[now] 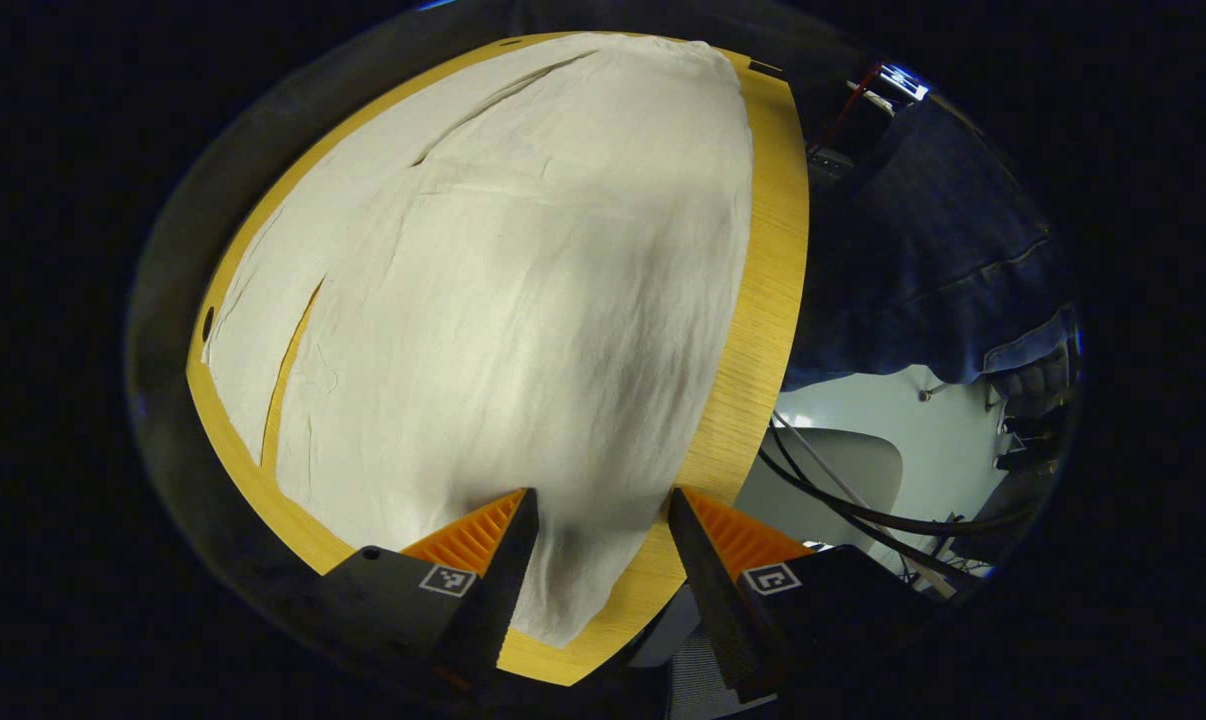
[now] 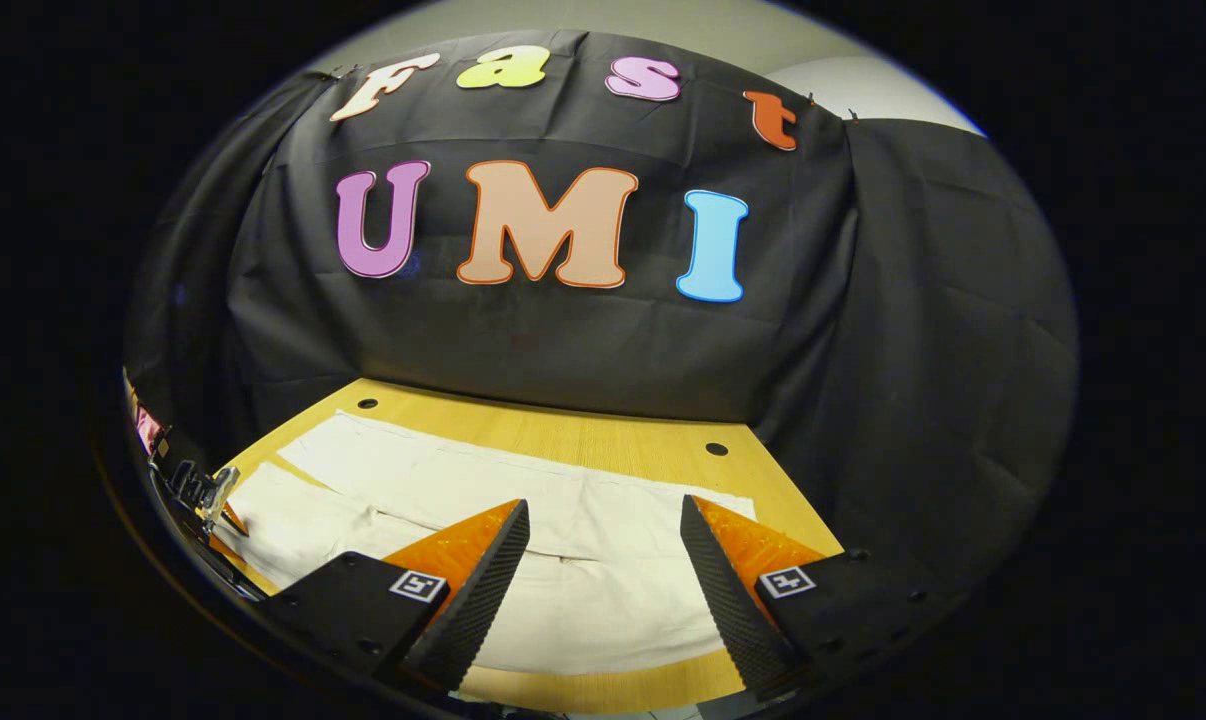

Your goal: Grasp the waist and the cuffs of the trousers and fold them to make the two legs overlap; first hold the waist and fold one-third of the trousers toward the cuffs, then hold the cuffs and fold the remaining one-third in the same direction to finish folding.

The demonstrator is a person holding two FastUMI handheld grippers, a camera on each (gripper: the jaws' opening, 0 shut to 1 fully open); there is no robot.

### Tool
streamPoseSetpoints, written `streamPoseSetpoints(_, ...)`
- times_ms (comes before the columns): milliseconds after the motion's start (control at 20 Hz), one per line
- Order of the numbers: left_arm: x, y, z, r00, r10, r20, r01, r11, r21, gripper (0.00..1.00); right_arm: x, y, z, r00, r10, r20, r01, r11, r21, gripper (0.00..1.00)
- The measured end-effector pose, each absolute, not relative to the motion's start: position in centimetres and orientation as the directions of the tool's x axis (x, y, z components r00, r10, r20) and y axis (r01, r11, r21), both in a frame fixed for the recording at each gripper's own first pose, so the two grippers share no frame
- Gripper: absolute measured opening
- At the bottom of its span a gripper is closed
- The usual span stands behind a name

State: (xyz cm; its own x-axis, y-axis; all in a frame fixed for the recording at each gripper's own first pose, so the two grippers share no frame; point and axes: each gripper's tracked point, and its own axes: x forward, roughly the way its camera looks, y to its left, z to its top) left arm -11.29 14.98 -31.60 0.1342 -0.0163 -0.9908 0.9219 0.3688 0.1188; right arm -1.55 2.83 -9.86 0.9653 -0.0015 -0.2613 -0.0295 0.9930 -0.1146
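Fingers parted and holding nothing, the left gripper (image 1: 598, 530) hovers over one end of the pale trousers (image 1: 523, 300), spread flat lengthwise along the table (image 1: 763, 330); the right gripper (image 2: 603, 545), likewise unclenched, faces the trousers' near long edge, legs not yet overlapped.

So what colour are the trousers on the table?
Plain cream-white, no pattern. The trousers show best in the left gripper view, spread over the table.
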Motion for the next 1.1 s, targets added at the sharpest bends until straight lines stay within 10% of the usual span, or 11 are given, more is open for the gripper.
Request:
streamPoseSetpoints(250, -10.9, 15.0, -31.6, 0.122, 0.010, -0.992, 0.935, 0.334, 0.119, 0.76, -1.4, 2.9, -10.6, 0.961, 0.019, -0.276, -0.052, 0.992, -0.115, 0.98)
streamPoseSetpoints(700, -9.5, 15.1, -31.7, 0.150, 0.025, -0.988, 0.918, 0.368, 0.149, 0.11, -0.7, 1.8, -13.7, 0.939, 0.083, -0.334, -0.135, 0.982, -0.133, 0.98)
streamPoseSetpoints(1100, -9.3, 15.2, -31.8, 0.159, 0.042, -0.986, 0.911, 0.379, 0.163, 0.01, -0.2, -1.8, -18.5, 0.860, 0.188, -0.474, -0.310, 0.931, -0.194, 0.98)
